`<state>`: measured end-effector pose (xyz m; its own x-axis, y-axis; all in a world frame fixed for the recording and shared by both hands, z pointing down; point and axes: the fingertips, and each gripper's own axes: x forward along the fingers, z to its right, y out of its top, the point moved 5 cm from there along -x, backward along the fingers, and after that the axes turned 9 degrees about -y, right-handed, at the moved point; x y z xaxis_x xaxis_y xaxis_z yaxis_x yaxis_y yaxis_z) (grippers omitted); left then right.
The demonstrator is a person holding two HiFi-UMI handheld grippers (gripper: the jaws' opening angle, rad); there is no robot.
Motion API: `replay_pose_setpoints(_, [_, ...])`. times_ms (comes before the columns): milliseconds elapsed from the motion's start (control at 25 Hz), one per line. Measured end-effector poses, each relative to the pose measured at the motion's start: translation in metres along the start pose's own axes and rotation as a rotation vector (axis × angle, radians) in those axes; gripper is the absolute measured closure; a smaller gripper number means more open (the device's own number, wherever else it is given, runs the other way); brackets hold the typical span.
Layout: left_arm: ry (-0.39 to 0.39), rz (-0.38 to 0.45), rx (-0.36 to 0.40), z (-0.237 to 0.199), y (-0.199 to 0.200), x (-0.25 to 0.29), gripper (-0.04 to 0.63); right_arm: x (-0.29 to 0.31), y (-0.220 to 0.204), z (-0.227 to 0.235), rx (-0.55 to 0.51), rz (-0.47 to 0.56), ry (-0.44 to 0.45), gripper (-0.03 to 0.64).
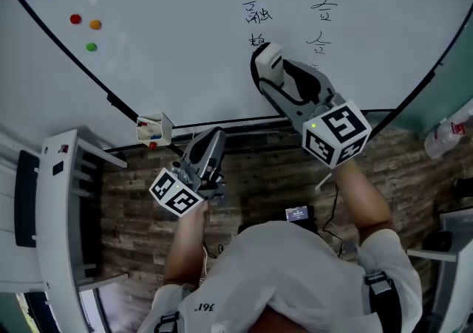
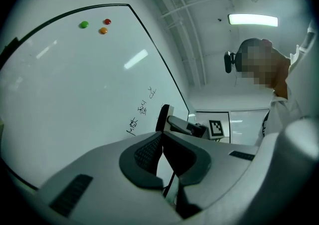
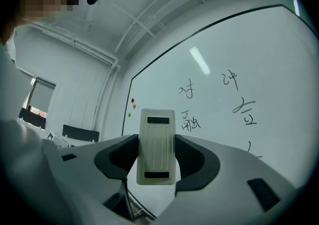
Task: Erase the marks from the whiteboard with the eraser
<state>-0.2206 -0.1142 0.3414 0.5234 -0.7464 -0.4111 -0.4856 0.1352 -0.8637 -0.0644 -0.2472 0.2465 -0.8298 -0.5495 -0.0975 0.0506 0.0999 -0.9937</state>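
**White eraser at the board, held by the right gripper**

White plastic eraser (image 3: 156,146) sits clamped between the two jaws of the right gripper (image 3: 156,156). In the head view, it is at the whiteboard (image 1: 185,29), over the lowest of the black marks (image 1: 259,14) in the left column. Its dark side is turned to the board, and it seems to touch the surface. More marks stand above it and to its right. The left gripper (image 2: 160,154) is low, below the board's bottom edge, with its jaws closed together on nothing. Three round magnets (image 1: 91,47), red, orange and green, stick on the board far to the left.
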Motion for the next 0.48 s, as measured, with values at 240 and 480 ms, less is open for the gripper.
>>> replay_pose_setpoints(240, [-0.032,0.002,0.038,-0.024,0.036,-0.005,0.588,0.039,0.034,-0.018,-0.051,0.041,-0.054,0.368])
replay_pose_setpoints(480, [-0.030,0.020,0.062,-0.048,0.069,-0.015,0.588,0.074,0.058,-0.029,-0.127,0.052,-0.123,0.368])
